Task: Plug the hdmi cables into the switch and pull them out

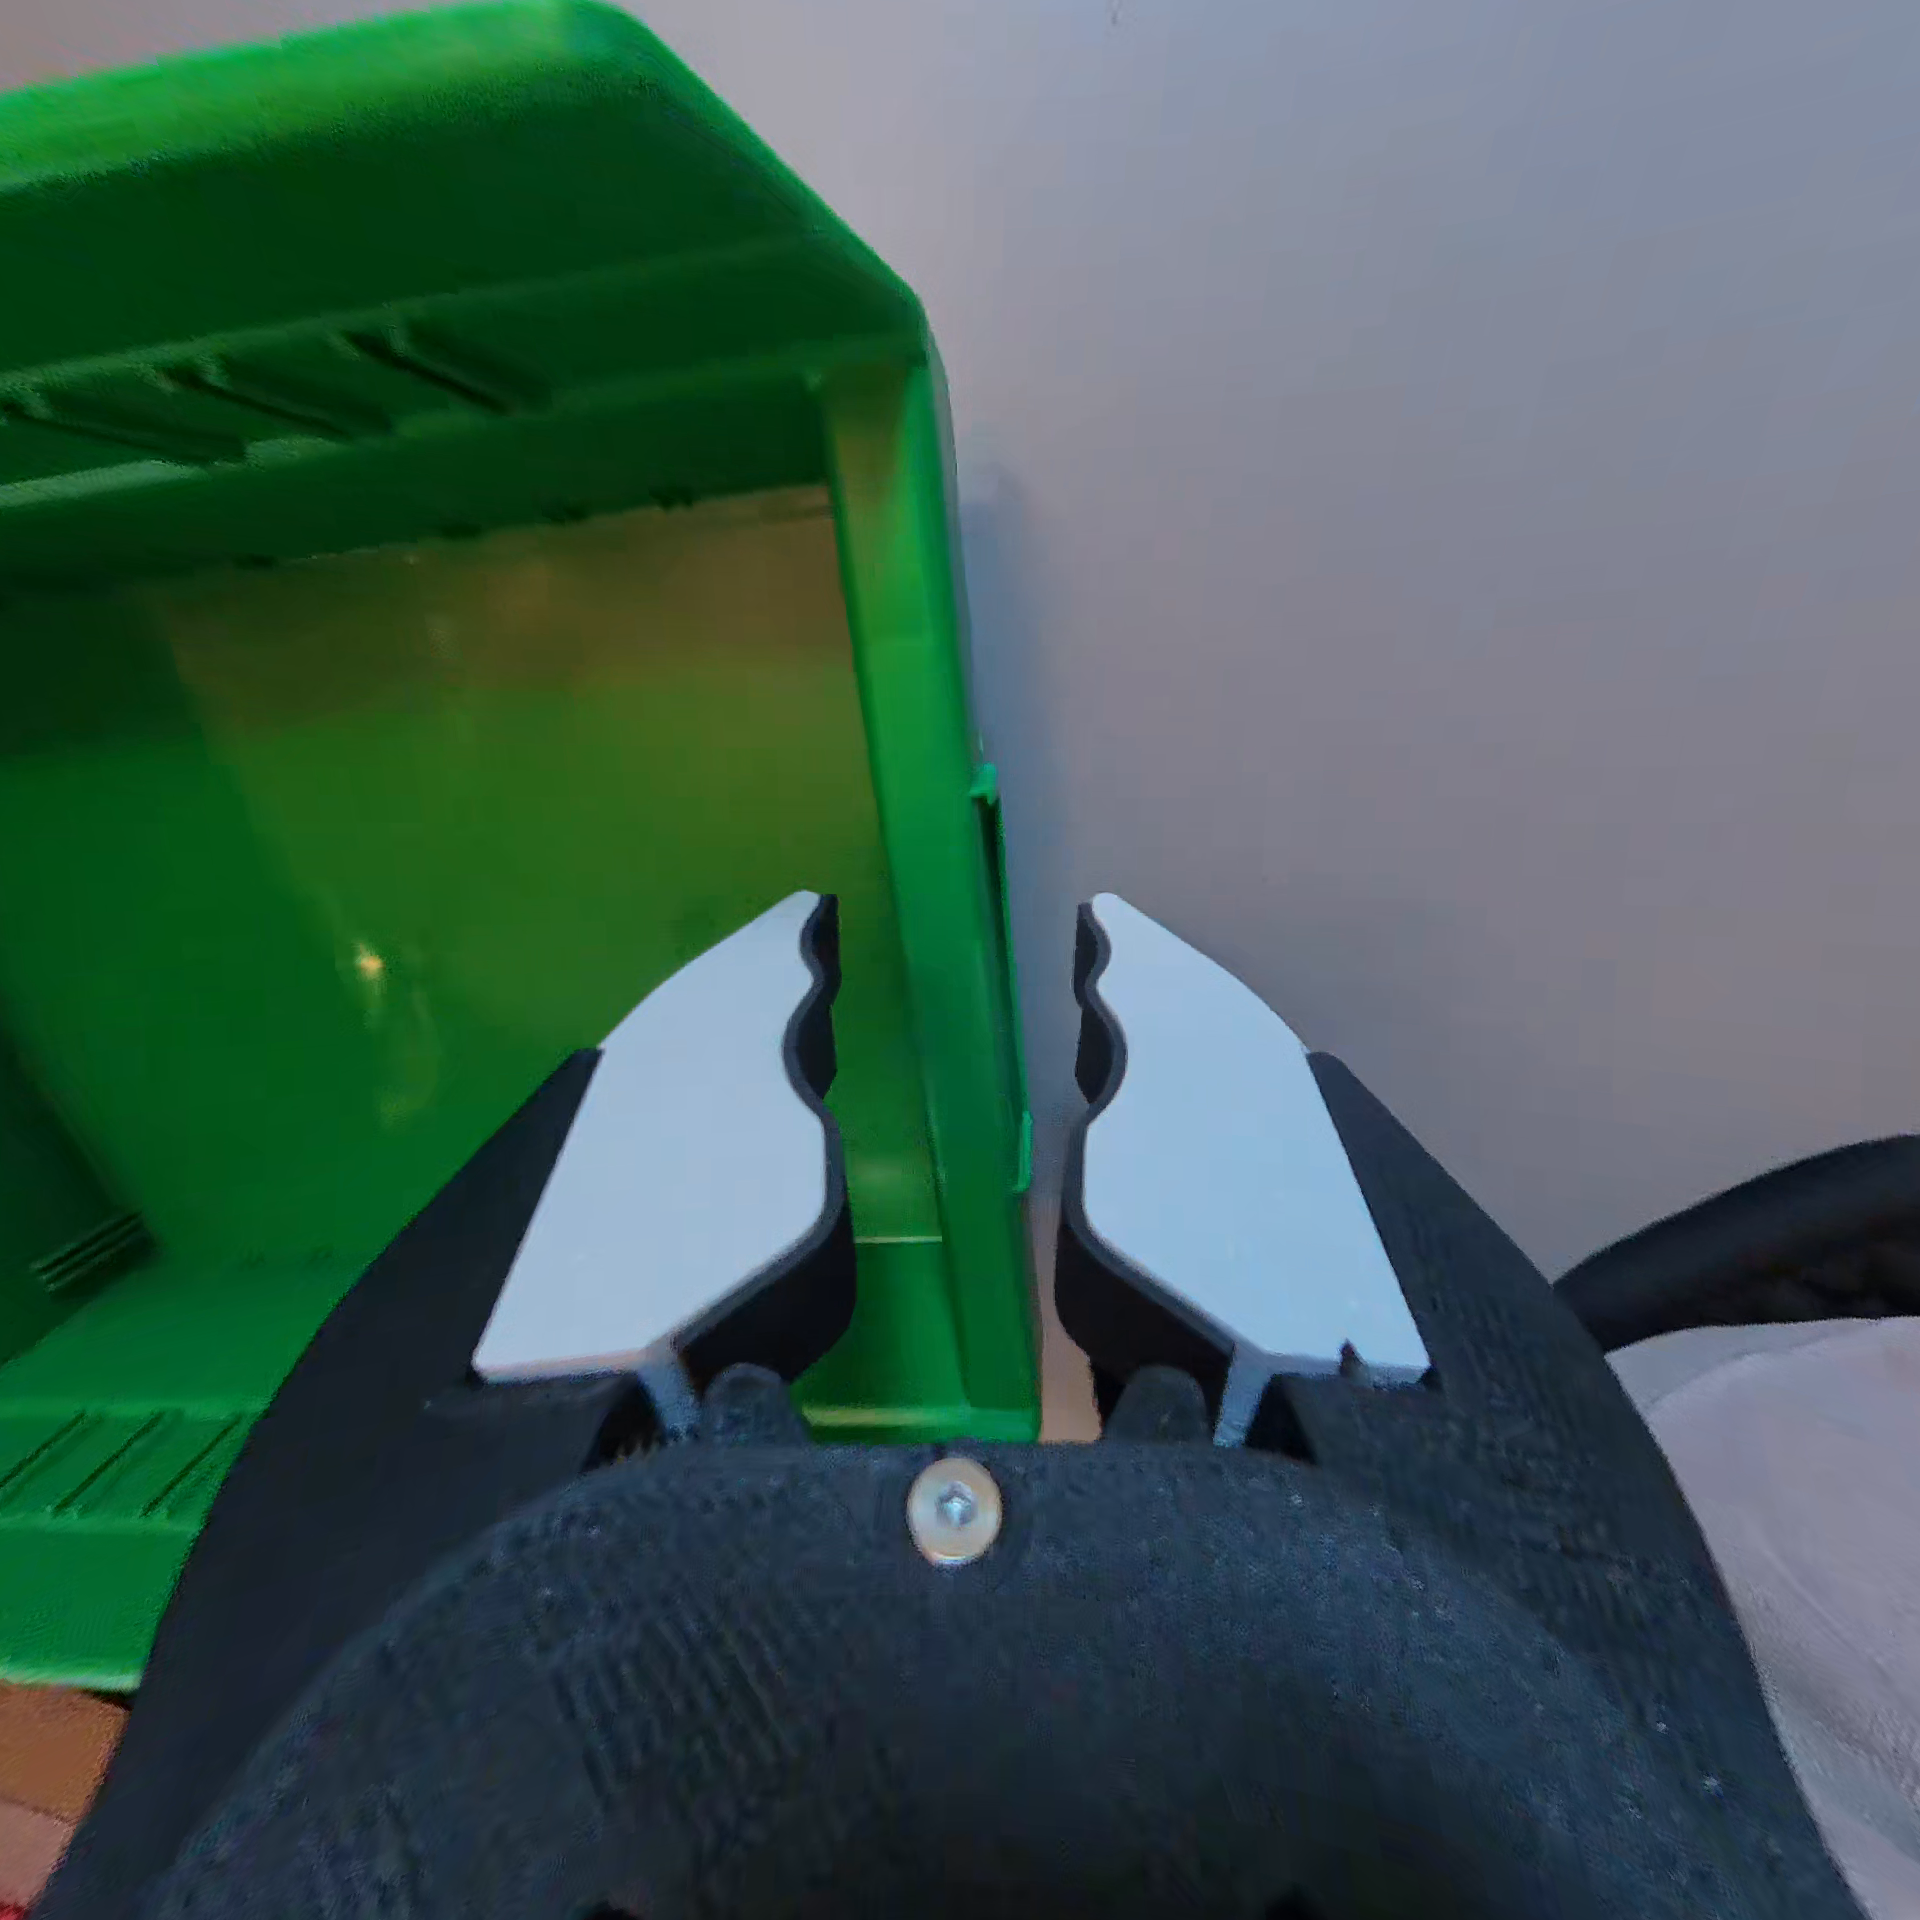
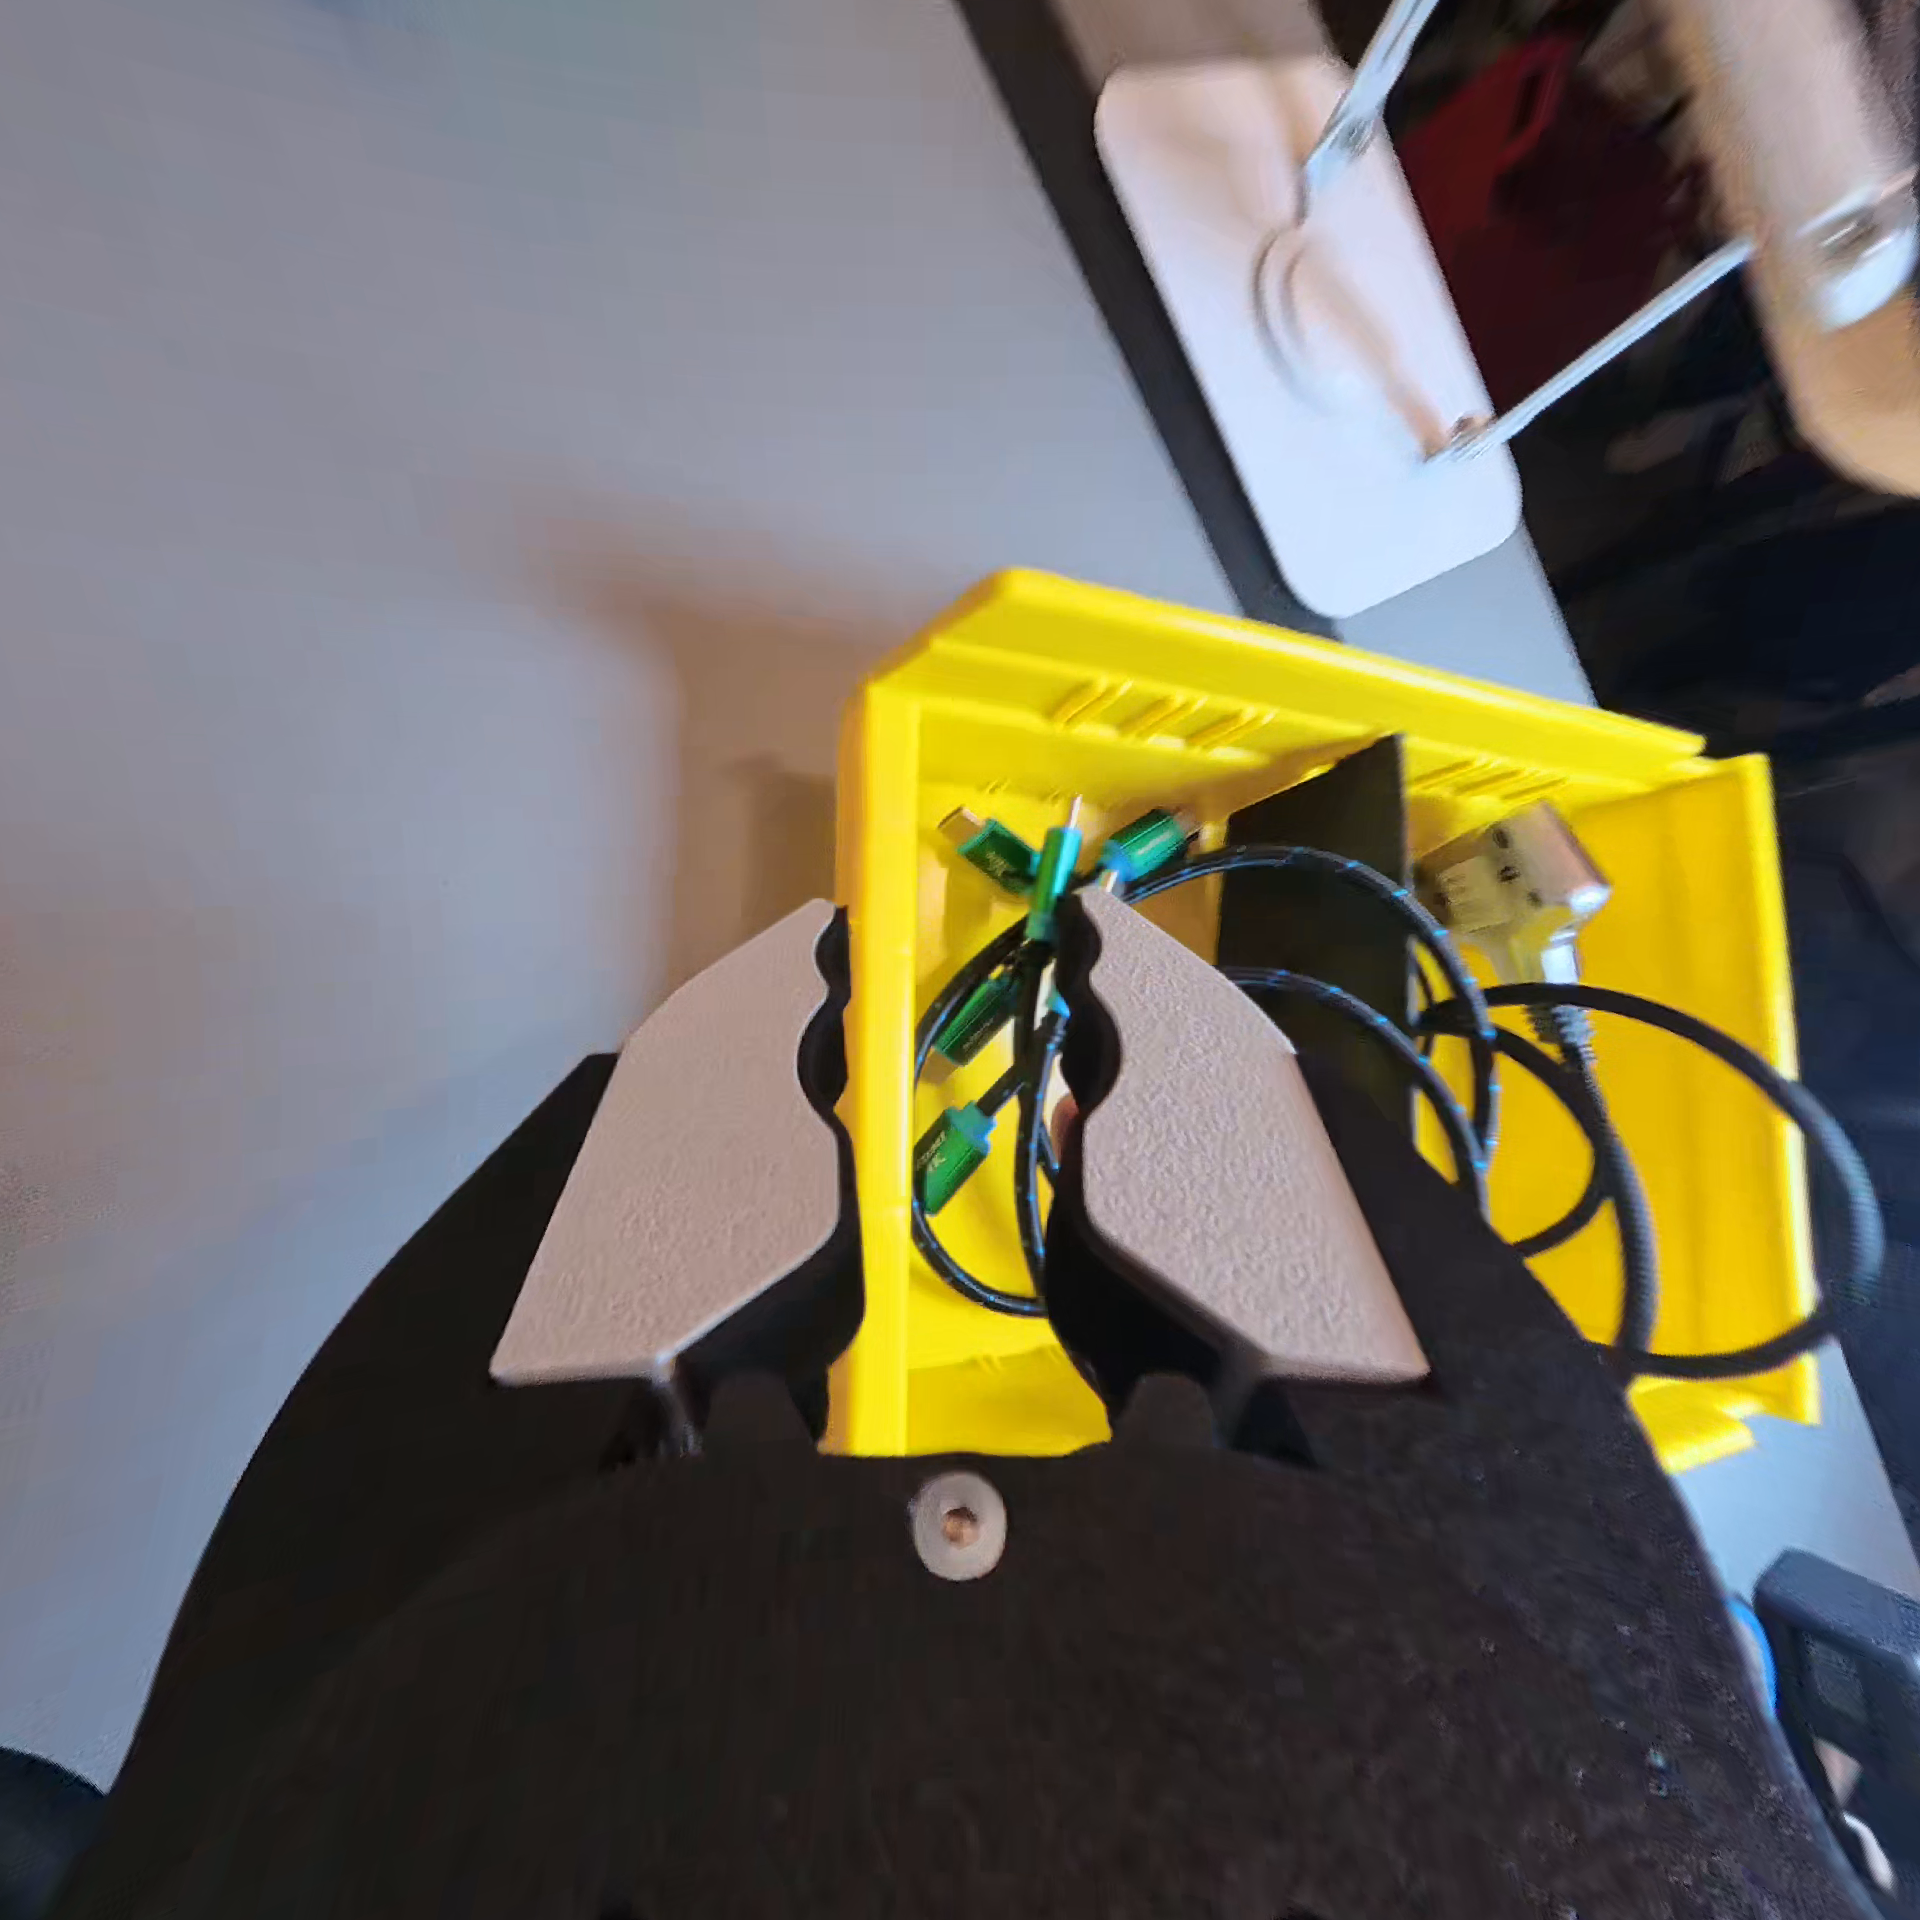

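The green bin [image 1: 436,727] straddled by the left gripper [image 1: 954,925] is moulded plastic, smooth with a soft sheen, ribbed along its rim. The left jaws carry matt pale-grey plates on rough, layered black printed plastic, with a shiny metal screw [image 1: 954,1509] just behind them. The yellow bin [image 2: 1195,717] whose wall stands between the right gripper's [image 2: 961,920] jaws is the same smooth plastic, with a matt black divider [image 2: 1320,883] inside. Its cables [image 2: 1455,1039] look braided black, with glossy green metallic plug shells [image 2: 982,854] ahead of the jaws. The bench [image 2: 364,416] to their left is smooth, matt and pale.
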Motion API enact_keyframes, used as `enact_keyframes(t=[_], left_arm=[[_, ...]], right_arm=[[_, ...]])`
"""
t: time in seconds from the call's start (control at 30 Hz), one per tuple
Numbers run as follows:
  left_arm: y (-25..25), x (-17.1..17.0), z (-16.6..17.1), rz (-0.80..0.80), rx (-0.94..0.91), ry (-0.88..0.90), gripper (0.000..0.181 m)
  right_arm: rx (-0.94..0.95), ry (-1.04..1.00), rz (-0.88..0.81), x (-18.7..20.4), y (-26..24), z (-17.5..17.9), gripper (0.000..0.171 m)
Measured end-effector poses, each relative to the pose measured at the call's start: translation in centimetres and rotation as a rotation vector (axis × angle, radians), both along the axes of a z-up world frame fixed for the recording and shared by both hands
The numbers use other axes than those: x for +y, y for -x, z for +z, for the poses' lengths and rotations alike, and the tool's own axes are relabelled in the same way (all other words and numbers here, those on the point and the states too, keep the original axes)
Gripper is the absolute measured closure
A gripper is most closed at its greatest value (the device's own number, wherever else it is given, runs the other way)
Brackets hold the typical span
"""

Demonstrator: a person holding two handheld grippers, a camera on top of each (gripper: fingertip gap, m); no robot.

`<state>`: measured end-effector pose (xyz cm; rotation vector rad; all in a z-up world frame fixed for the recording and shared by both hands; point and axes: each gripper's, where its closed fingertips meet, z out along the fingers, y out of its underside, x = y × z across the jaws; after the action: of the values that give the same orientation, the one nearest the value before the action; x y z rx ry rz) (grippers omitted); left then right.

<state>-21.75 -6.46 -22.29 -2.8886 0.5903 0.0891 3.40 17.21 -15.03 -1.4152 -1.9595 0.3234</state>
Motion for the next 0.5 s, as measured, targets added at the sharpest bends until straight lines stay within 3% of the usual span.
enact_keyframes(t=[0.03, 0.07, 0.13, 0.2, 0.3, 0.5], left_arm=[[0.2, 0.2, -0.7, -0.018, 0.011, 0.013, 0.146], [0.1, 0.6, -1.2, -0.051, 0.02, 0.019, 0.156], [-0.5, 1.8, -1.4, -0.112, 0.025, -0.017, 0.155], [-2.5, 2.8, -1.4, -0.175, -0.036, -0.042, 0.154], [-5.8, 4.0, -1.4, -0.295, -0.076, -0.05, 0.153], [-9.5, 6.6, -1.1, -0.511, 0.05, -0.117, 0.149]], right_arm=[[-0.05, -0.007, -0.008, 0.1, 0.2, -1.3, 0.131], [-0.095, -0.011, -0.017, 0.2, 0.4, -2.7, 0.129], [-0.161, -0.024, -0.027, 0.2, 0.9, -5.0, 0.122], [-0.173, -0.051, -0.031, 0.3, 1.7, -6.4, 0.126], [-0.154, -0.09, -0.005, 0.3, 2.5, -7.1, 0.149], [-0.21, -0.119, 0.086, -1.2, 1.0, -7.1, 0.15]])
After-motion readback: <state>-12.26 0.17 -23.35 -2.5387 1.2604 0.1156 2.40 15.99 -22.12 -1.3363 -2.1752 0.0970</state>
